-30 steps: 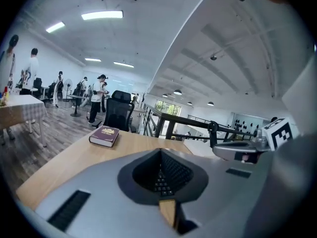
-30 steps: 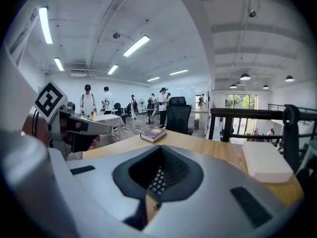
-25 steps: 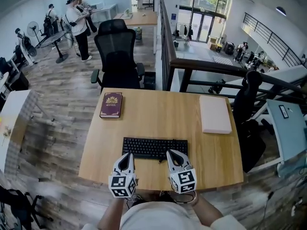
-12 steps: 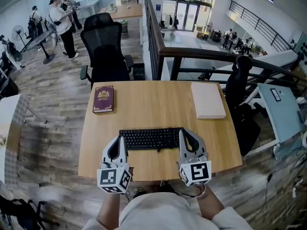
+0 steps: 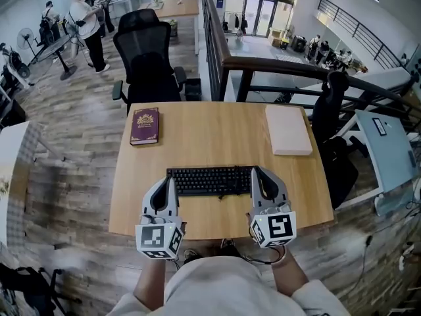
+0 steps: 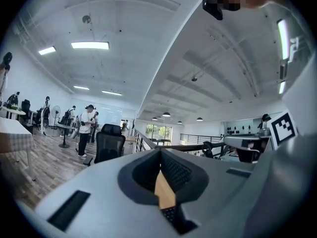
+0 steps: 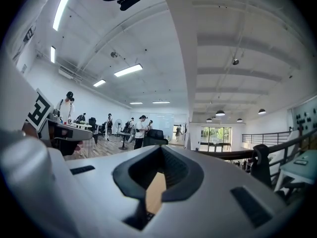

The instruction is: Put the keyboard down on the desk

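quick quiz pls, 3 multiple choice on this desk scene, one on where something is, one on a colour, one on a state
1. Where does the book lie?
A. on the keyboard
B. on the far left part of the desk
C. on the black chair

2. What colour is the keyboard?
A. white
B. red
C. black

3. How do the jaws of the left tongs and the right tongs stand?
A. both together
B. both wide apart
C. left apart, right together

Answers:
1 B: the head view shows the book flat on the wood near the far left corner, apart from the keyboard.
2 C: its keys and frame are black against the light wood.
3 A: each tongs' own view shows its two jaws meeting at the tip.
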Demonstrator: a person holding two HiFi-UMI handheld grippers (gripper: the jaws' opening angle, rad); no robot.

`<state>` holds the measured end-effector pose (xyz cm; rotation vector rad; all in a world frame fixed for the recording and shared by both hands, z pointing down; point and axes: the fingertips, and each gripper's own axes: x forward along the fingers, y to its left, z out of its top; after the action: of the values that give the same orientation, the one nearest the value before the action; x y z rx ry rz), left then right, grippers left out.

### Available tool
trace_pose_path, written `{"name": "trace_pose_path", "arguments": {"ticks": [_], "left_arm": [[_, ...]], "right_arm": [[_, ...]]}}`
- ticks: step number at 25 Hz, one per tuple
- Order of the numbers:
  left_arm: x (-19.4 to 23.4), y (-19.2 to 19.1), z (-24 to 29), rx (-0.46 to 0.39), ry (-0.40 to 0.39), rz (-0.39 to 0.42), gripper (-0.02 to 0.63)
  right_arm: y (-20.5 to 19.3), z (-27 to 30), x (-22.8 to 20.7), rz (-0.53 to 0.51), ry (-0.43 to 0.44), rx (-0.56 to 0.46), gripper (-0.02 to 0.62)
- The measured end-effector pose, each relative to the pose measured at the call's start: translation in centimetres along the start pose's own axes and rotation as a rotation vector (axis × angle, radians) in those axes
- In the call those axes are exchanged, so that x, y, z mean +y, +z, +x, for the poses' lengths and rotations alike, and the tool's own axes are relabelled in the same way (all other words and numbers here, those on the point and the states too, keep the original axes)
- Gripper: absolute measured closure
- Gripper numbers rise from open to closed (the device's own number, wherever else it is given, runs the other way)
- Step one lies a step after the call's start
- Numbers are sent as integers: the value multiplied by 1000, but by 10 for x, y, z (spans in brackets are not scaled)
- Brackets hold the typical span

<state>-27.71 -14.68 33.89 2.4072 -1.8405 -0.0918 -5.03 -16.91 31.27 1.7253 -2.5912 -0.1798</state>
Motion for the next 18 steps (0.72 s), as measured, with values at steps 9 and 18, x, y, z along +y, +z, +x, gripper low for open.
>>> {"name": "trace_pose_path", "arguments": {"ticks": [9,18], "left_arm": [[0,-5,-4,14,-6,2,595],[-2,-8,1,25,-26,4,595]], "right_arm": [[-2,1,11,-7,22,13,592],[-10,2,11,-2,18,34,592]]}}
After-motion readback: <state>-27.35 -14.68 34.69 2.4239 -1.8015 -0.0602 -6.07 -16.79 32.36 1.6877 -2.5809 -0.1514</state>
